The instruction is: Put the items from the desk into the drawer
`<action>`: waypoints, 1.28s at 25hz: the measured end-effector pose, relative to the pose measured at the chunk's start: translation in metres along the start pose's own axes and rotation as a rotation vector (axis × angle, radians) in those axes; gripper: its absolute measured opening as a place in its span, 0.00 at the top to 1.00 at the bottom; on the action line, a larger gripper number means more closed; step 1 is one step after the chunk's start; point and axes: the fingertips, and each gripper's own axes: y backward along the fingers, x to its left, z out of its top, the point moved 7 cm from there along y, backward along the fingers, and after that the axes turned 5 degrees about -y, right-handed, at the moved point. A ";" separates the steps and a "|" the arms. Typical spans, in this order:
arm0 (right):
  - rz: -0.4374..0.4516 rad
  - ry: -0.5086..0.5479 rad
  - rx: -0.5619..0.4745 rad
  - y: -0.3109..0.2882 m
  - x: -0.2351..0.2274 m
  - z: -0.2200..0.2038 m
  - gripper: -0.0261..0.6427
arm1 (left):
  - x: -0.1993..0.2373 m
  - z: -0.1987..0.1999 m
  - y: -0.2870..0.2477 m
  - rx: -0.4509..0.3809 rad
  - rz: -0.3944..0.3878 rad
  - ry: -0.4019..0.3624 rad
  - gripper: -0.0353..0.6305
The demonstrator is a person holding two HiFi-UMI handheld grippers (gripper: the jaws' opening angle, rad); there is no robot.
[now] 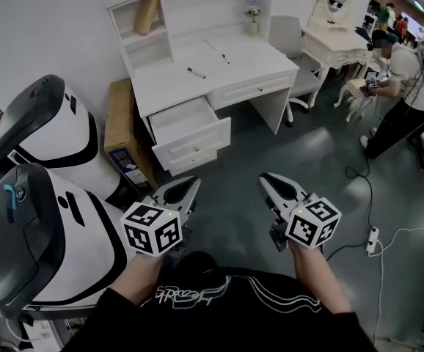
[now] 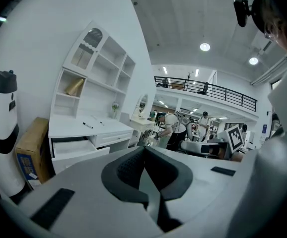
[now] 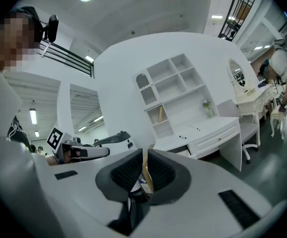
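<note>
A white desk (image 1: 169, 79) stands across the floor ahead of me. Two dark pens lie on its top, one near the middle (image 1: 196, 72) and one further right (image 1: 225, 59). The top left drawer (image 1: 186, 120) is pulled open and looks empty. My left gripper (image 1: 190, 185) and right gripper (image 1: 269, 180) are held low in front of my body, well short of the desk, both shut with nothing in them. The left gripper view shows its jaws (image 2: 144, 151) pressed together, with the desk and open drawer (image 2: 74, 147) beyond. In the right gripper view the jaws (image 3: 143, 155) stand almost closed.
Two large white-and-black machines (image 1: 43, 130) (image 1: 36, 240) stand at my left. A cardboard box (image 1: 124, 134) leans beside the desk. A grey chair (image 1: 293, 50) and a dressing table (image 1: 337, 42) are at the right, with a person (image 1: 403, 86) and a power strip (image 1: 373, 238) with cables.
</note>
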 end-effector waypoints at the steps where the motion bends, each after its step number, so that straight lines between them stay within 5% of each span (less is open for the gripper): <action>1: -0.002 -0.003 0.000 0.003 -0.005 0.000 0.87 | -0.003 0.000 -0.003 -0.001 0.001 0.003 0.91; 13: 0.025 -0.031 0.038 -0.060 -0.081 0.005 0.87 | 0.051 -0.002 -0.080 0.015 0.027 0.037 0.91; 27: 0.048 -0.005 0.138 -0.329 -0.227 0.114 0.87 | 0.288 0.094 -0.273 0.020 0.069 0.070 0.91; 32: 0.051 -0.032 0.146 -0.382 -0.263 0.133 0.87 | 0.340 0.107 -0.311 0.015 0.095 0.104 0.91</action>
